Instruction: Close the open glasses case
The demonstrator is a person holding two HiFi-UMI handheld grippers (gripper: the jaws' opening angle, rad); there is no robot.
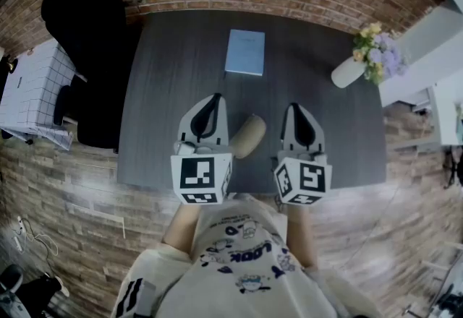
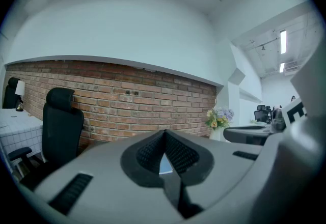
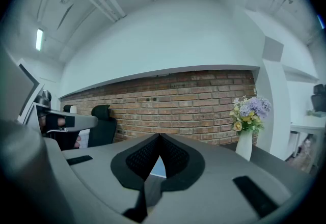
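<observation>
- The left tongs (image 1: pixel 209 102) hang over the dark table (image 1: pixel 163 85), jaws together and empty.
- The right tongs (image 1: pixel 296 110) are likewise closed on nothing.
- The beige glasses case (image 1: pixel 248 135) lies on the table between them, nearer the left tongs.

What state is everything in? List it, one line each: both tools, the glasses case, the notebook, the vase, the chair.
left tool: shut, empty.
right tool: shut, empty.
glasses case: lying on the table between the tools, gripped by neither; looks closed, but too small to be sure.
notebook: closed, flat on the table.
vase: upright, flowers in it.
chair: empty.
</observation>
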